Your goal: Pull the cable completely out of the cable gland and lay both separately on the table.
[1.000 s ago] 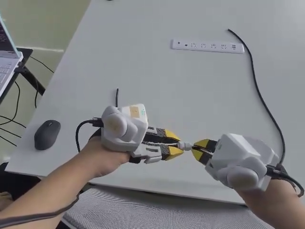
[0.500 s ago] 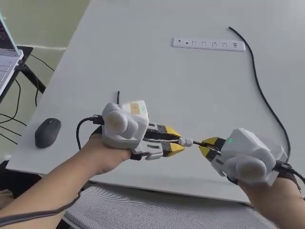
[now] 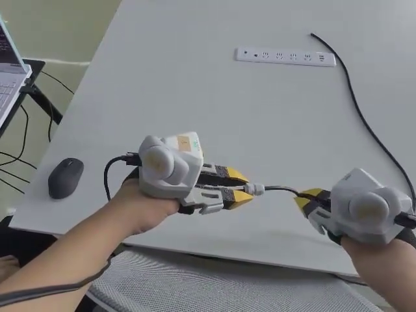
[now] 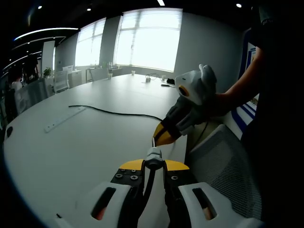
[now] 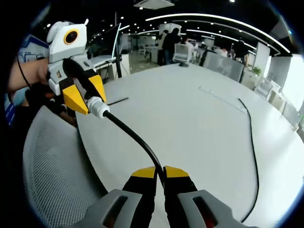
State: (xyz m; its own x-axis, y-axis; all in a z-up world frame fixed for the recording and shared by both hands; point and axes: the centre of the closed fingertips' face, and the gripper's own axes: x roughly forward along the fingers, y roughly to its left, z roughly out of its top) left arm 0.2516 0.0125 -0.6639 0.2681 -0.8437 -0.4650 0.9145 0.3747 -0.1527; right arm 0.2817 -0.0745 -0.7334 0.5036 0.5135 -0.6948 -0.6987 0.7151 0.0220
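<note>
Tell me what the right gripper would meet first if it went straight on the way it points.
Likely the cable gland, held by the left gripper. The right gripper, shut on the cable, aims roughly along it toward them; exact depth and line are unclear.

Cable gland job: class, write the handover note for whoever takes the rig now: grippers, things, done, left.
Left gripper shut on the cable gland; right gripper shut on the cable; both held above the table's near edge.
Done: a stretch of cable spans the gap between the grippers.
Left: cable not yet out of the gland; pull it free, lay both apart on the table.
</note>
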